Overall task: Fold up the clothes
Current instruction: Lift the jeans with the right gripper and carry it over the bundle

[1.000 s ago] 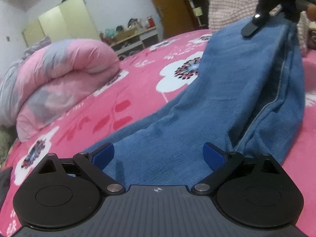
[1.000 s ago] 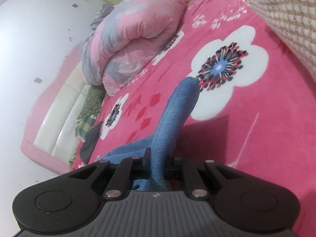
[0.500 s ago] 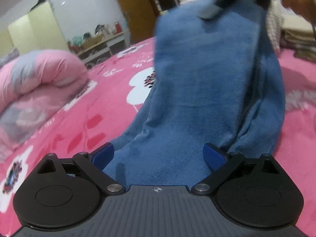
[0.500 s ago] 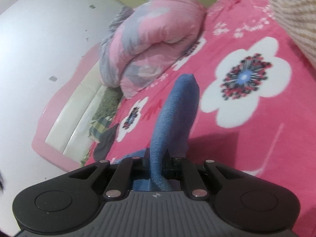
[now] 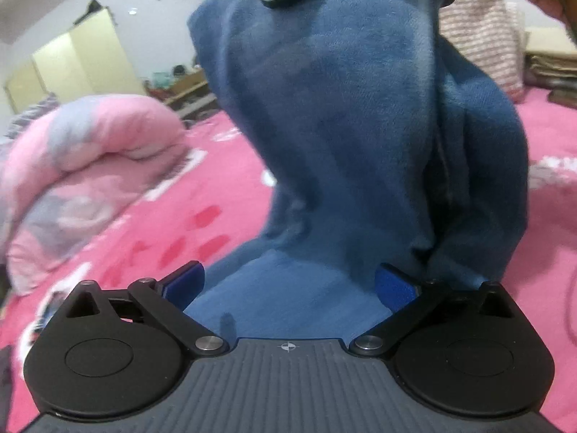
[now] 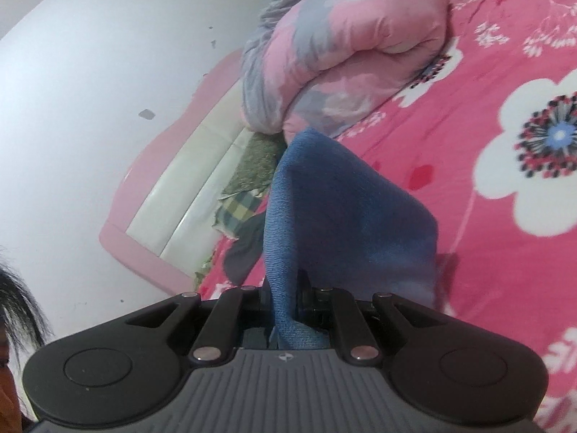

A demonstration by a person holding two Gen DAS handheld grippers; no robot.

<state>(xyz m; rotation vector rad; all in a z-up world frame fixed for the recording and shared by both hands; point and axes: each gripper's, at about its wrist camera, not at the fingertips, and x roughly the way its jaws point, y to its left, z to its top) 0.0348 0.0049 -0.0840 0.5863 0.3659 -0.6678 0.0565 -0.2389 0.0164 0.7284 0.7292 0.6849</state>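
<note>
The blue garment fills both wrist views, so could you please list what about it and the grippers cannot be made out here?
- Left wrist view: the blue garment is motion-blurred, and its top runs off the frame's upper edge.
- Left wrist view: whether the left gripper touches the cloth lying between its open jaws.
- Right wrist view: the right gripper pads are buried in the pinched fold.
- Either view: the garment's overall shape, hidden by its own drape.
</note>
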